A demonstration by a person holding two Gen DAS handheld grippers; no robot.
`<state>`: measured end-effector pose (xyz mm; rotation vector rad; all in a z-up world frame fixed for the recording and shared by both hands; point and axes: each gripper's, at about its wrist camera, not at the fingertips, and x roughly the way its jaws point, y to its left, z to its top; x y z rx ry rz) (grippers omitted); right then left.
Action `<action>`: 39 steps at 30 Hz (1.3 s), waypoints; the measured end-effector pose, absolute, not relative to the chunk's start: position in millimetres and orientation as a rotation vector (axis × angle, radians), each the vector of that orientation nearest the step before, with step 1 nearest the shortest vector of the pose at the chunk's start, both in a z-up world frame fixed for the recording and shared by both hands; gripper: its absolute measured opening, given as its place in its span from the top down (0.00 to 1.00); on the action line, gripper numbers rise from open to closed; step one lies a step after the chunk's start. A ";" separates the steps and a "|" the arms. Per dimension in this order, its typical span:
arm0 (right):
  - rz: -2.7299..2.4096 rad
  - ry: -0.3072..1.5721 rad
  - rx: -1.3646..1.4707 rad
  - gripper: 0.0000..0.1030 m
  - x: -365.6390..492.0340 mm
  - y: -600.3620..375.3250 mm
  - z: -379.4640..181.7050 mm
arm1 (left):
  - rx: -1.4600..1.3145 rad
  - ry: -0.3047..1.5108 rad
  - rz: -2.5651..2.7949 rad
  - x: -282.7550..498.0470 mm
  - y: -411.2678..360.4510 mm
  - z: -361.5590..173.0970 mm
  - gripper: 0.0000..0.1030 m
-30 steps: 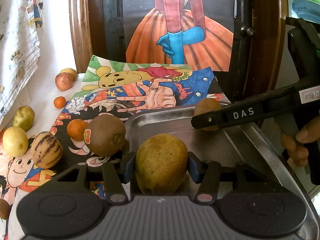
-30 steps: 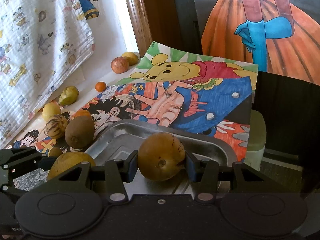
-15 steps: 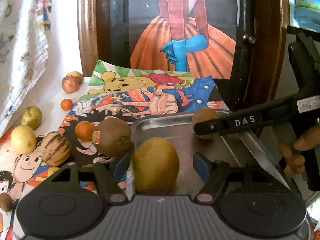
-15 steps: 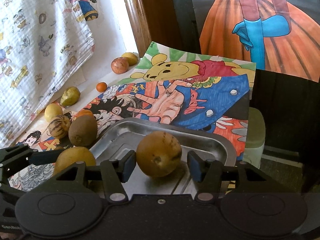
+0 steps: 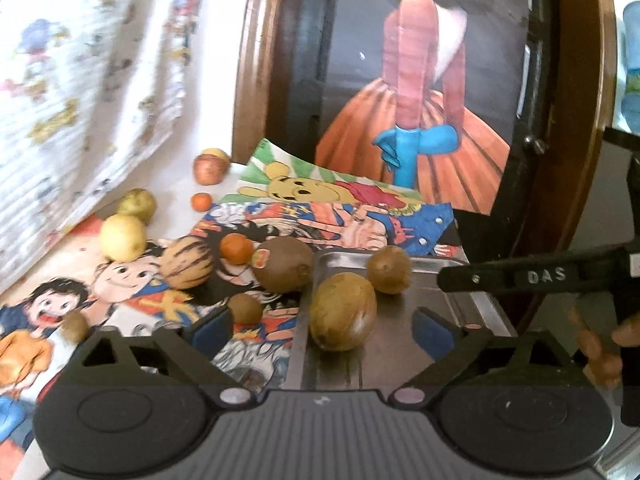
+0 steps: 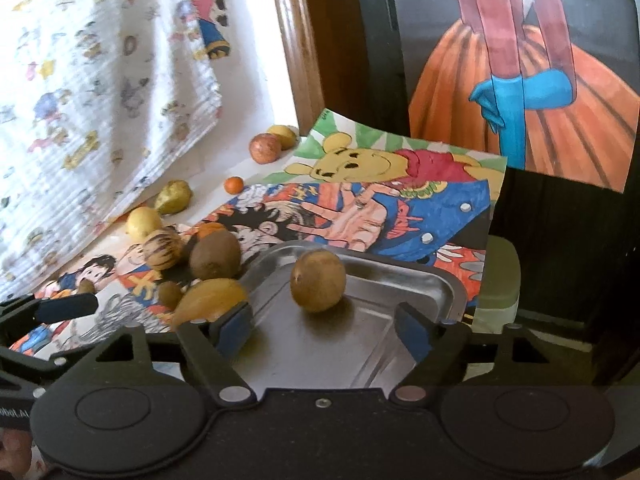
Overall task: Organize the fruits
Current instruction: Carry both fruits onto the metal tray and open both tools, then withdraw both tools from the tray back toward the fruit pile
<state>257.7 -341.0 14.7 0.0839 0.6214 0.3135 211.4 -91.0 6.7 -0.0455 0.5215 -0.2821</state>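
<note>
Fruits [image 5: 343,311] could roll off my tray [image 6: 404,276]; my left gripper [image 5: 322,326] and right gripper [image 6: 326,326] gape, empty.

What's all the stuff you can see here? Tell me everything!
tray: 1, silver, below both grippers
tan fruits: 2, in the tray
kiwi: 1, brown, stickered, left of the tray
small brown fruits: 2, on the drawings
striped fruit: 1, tan, left of the kiwi
orange fruits: 2, small, behind the kiwi
yellow fruits: 3, near the cloth
apple: 1, red, far back
drawings: several, colourful, under the fruit
cloth: 1, white, patterned, hanging left
left gripper: black, jaws open
right gripper: black, jaws open
</note>
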 end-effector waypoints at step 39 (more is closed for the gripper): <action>0.387 0.864 0.051 0.01 84.3 -275.7 17.9 | -0.120 0.708 -0.117 86.3 -12.8 -2.0 0.01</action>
